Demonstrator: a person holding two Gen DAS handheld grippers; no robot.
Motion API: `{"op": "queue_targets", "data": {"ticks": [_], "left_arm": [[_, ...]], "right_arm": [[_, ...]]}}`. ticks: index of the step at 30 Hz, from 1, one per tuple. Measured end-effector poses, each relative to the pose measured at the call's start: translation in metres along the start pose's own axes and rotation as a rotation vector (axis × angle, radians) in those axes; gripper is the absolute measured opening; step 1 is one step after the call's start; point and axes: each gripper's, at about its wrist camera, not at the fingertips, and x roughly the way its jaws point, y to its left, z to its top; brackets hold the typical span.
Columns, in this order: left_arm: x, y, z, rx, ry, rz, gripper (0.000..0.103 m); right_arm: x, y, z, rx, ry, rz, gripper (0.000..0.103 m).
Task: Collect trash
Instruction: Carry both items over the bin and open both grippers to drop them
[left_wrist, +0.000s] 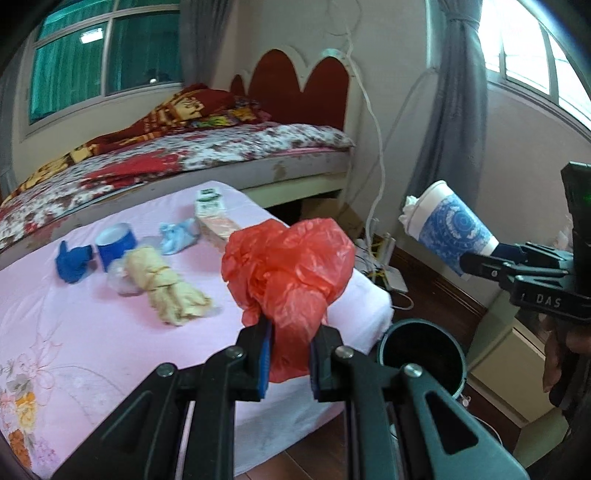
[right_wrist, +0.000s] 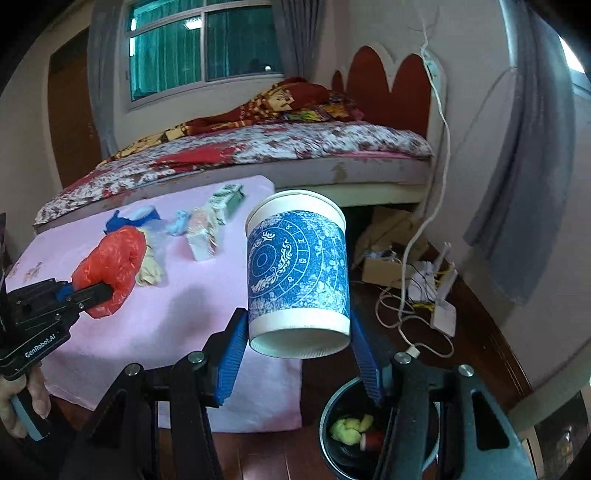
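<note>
While bin at 5 o'clock holds some scraps, left gripper clamps bag, right gripper cup; five-odd scraps left on cloth.

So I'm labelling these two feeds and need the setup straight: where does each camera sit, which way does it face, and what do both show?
Left wrist: on the left tool, facing along its fingers over the pink table toward the bed; it grips a red plastic bag.
Right wrist: on the right tool, facing the same bed; it grips a blue-patterned paper cup, and the left hand's fingers show at lower left.
Shared: bag, cup, table, bed, dark bin, each other's tool.
</note>
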Motion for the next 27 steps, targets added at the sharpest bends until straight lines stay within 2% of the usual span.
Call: {"op": "queue_targets", "data": {"ticks": [15,27], "left_arm": [[0.040,-0.085,-0.005,0.122,0.077,-0.148,0.017],[0.087,-0.163,-0.025,0.239,0.201,-0.288,0.017]], "right_arm": [[-0.009,-0.077,-0.048,0.098,0.062,-0.094,0.057],[-0.013,-0.153,-0.111,0.183,0.162,-0.164,0.058]]}}
